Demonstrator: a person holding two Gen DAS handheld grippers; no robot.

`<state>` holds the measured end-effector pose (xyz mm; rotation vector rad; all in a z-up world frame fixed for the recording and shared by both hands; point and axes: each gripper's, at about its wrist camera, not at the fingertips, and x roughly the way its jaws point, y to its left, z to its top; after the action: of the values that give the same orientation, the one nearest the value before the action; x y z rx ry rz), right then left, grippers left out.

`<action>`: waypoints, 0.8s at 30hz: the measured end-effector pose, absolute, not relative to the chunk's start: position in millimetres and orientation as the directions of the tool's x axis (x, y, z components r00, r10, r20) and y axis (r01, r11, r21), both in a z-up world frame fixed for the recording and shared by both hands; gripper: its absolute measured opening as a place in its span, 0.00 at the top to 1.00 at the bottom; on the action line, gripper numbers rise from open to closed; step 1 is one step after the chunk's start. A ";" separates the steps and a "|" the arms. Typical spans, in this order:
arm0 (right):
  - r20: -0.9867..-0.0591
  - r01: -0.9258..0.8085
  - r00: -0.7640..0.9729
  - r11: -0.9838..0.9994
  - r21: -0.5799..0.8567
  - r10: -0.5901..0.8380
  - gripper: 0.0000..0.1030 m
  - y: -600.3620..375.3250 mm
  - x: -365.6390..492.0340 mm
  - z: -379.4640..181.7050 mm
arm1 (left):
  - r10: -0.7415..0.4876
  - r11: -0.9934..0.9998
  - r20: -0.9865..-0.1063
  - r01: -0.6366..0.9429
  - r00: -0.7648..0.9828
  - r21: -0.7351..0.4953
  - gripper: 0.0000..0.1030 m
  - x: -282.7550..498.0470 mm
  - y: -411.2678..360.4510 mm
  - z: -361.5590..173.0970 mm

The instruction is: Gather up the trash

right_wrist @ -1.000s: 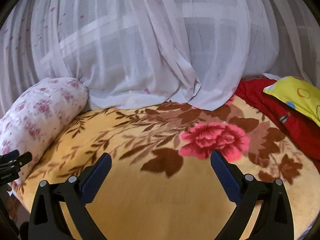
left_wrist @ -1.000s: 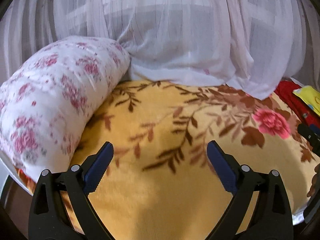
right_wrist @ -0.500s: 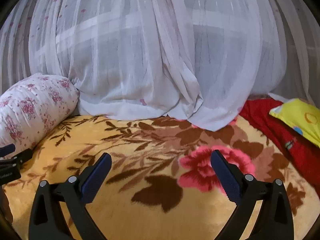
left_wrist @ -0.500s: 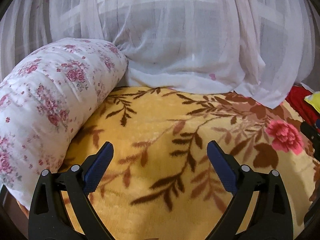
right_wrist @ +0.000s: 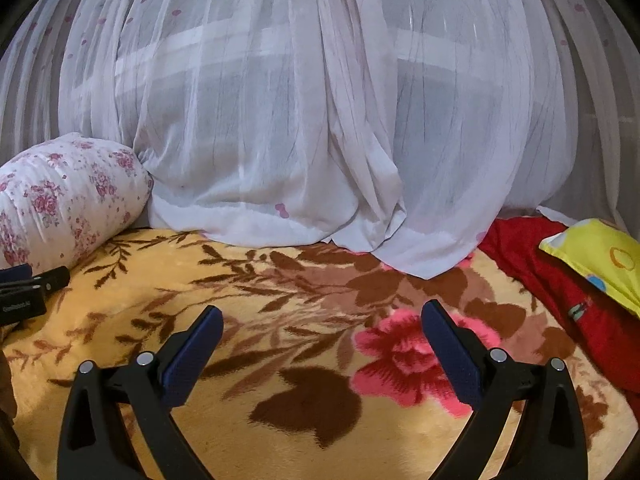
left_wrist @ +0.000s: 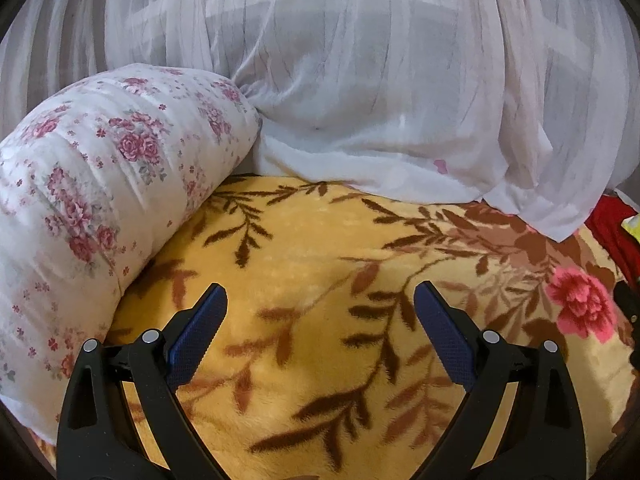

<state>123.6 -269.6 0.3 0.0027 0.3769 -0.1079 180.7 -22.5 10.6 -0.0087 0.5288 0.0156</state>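
No trash shows in either view, so its place cannot be told. Both the left gripper [left_wrist: 320, 300] and right gripper [right_wrist: 322, 316] hang spread and empty over the yellow leaf-patterned plush blanket [left_wrist: 304, 240]. Scanning beside the floral white bolster pillow [left_wrist: 100, 184] at left seems wise.

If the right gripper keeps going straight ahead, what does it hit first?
Probably the yellow floral blanket, near its pink rose; the right gripper, open, angles down at it. Beyond hangs the white sheer curtain. Depth is uncertain.

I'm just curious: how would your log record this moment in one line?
left gripper: open, empty | right gripper: open, empty | below: blanket | trash: none visible
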 end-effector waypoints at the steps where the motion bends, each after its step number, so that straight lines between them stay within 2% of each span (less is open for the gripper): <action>1: -0.369 0.108 0.923 0.994 -0.016 -0.107 0.05 -269.7 124.1 0.0 | 0.013 1.000 -0.508 -0.017 0.861 -0.004 0.11 181.6 -22.3 8.7; 17: -0.380 0.106 0.916 0.991 -0.081 -0.129 0.05 -256.8 123.2 -10.0 | 0.005 1.000 -0.533 0.005 0.846 0.017 0.11 183.6 -24.3 -9.2; 24: -0.385 0.117 0.912 0.990 -0.080 -0.138 0.05 -260.0 123.6 -11.4 | 0.016 1.000 -0.511 -0.007 0.859 0.020 0.11 184.5 -19.3 -12.5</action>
<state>123.6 -260.0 -11.4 -0.0554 0.4007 -0.1314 184.5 -19.3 -12.5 0.0174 0.5370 0.0120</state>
